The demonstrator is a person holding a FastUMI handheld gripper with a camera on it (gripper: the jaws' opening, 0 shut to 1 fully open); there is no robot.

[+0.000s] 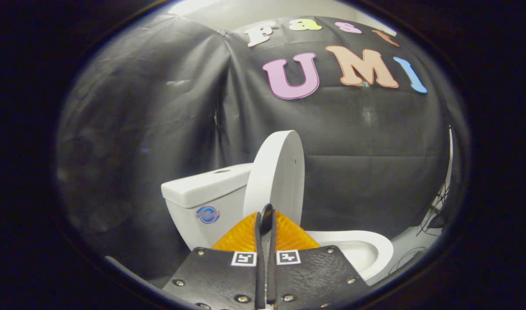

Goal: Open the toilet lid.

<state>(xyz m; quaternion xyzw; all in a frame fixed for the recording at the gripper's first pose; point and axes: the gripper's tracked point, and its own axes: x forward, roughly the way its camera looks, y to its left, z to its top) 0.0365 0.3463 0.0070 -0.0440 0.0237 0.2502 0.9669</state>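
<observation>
The round white plastic toilet lid (276, 176) stands raised, nearly upright, leaning toward the white ceramic tank (206, 189).

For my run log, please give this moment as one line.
lid: raised, upright near tank | bowl: uncovered | gripper: shut, holds nothing, just before lid | task: looks done

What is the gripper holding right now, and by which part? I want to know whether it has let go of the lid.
Nothing is held. The gripper has its fingers closed together with nothing between them, and the toilet lid stands raised beyond them.
</observation>
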